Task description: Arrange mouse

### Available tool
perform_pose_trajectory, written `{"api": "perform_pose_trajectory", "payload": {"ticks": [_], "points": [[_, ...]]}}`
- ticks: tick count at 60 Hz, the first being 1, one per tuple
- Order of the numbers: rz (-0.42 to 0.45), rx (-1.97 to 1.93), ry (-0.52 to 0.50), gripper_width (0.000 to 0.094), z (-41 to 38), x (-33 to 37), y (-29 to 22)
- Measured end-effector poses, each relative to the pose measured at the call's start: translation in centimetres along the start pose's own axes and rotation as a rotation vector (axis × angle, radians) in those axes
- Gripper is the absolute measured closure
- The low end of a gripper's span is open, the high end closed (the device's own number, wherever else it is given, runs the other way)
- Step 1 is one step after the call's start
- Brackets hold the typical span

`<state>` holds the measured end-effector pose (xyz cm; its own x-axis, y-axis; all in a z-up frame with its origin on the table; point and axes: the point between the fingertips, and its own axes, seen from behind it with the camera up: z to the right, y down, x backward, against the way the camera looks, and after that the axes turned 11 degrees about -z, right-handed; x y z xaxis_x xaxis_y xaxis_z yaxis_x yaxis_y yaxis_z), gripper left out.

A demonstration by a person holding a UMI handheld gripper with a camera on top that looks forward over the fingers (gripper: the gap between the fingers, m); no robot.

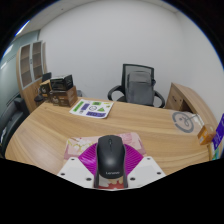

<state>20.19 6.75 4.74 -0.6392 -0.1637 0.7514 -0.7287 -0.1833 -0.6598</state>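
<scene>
Gripper [110, 178] fingers flank a black computer mouse [110, 158] that sits between the magenta pads [90, 158]; whether they press on it or leave a gap, I cannot tell. Its long axis runs straight ahead along the fingers. Beyond it the wooden desk [140, 125] offers open room, with an office chair [137, 86] past the far edge.

My gripper [110, 176] is open; the black mouse [110, 156] stands between my fingers [78, 172] on a round purple mat [93, 153]. Beyond, wooden desk [120, 122], black office chair [137, 86].
</scene>
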Motion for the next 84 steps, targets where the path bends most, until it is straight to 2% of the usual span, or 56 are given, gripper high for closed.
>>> {"api": "perform_pose_trajectory", "payload": {"ticks": [8, 15, 21, 26, 28, 30, 32, 36, 50, 65, 74, 84], "points": [[-0.05, 0.006, 0.015, 0.0605, -1.6, -2.3, 3.4], [-0.092, -0.012, 0.05, 0.0566, -1.2, -3.4, 5.8], [-0.058, 0.016, 0.073, 0.0506, -1.0, -3.3, 5.6], [-0.056, 0.023, 0.087, 0.0383, -1.0, -3.3, 5.4], [-0.071, 0.021, 0.093, 0.0249, -0.9, -3.1, 5.5], [-0.085, 0.014, 0.081, 0.0055, -1.1, -2.6, 5.5], [-0.098, -0.01, 0.056, 0.0095, -1.5, -1.8, 5.4], [-0.094, -0.051, 0.029, 0.0069, -1.6, 1.0, 4.6], [-0.014, -0.07, 0.089, 0.0069, 0.6, 18.3, 2.3], [0.016, -0.108, 0.145, 0.0063, 1.2, 33.3, 8.7], [0.016, -0.165, 0.167, 0.0062, 0.8, 38.2, 13.5], [0.02, -0.174, 0.201, 0.0062, 0.6, 40.7, 16.4]]}}
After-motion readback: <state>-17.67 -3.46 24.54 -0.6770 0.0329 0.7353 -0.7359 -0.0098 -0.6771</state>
